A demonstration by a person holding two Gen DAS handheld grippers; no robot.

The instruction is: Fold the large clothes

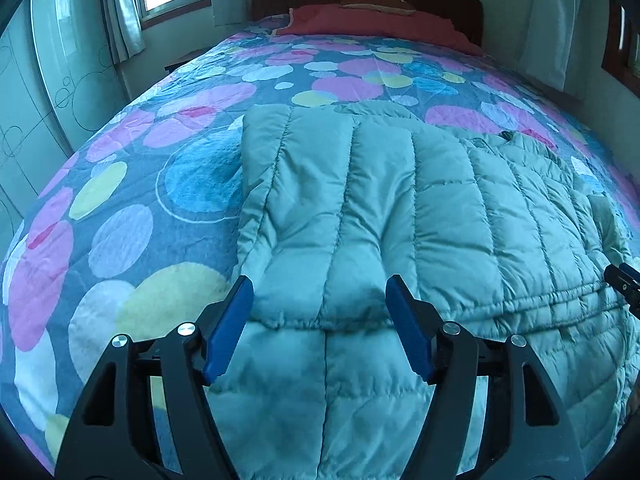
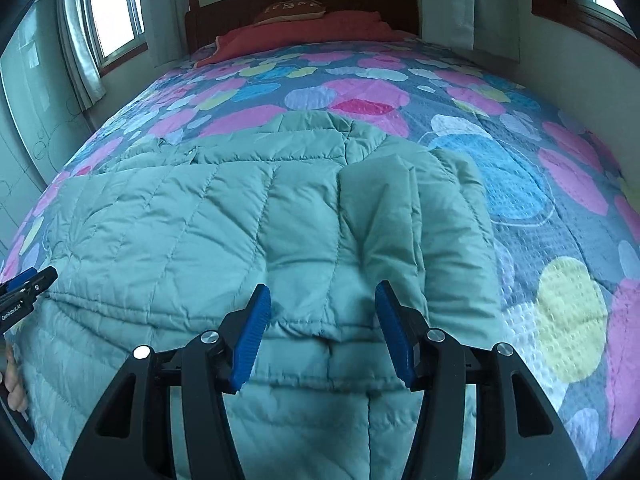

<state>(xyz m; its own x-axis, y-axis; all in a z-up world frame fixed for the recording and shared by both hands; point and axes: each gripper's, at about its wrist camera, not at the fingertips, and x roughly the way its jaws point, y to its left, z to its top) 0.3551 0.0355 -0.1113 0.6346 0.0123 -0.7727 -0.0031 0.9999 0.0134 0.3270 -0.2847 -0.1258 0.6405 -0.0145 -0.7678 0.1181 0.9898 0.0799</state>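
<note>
A pale green quilted puffer jacket (image 1: 400,208) lies on the bed, partly folded, with an upper layer doubled over a lower layer near me. It also shows in the right wrist view (image 2: 224,224). My left gripper (image 1: 320,292) is open, its blue pads on either side of the folded edge at the jacket's left end, holding nothing. My right gripper (image 2: 322,300) is open over the folded edge at the jacket's right end, beside a folded sleeve (image 2: 384,208). Each gripper's tip shows at the other view's edge: the right one (image 1: 624,280), the left one (image 2: 28,284).
The bedspread (image 1: 120,184) is blue-grey with coloured circles. A red pillow (image 1: 360,20) and a brown cushion (image 1: 376,0) lie at the wooden headboard (image 2: 304,0). Windows with curtains (image 1: 124,8) and a wardrobe (image 1: 36,92) stand at the left.
</note>
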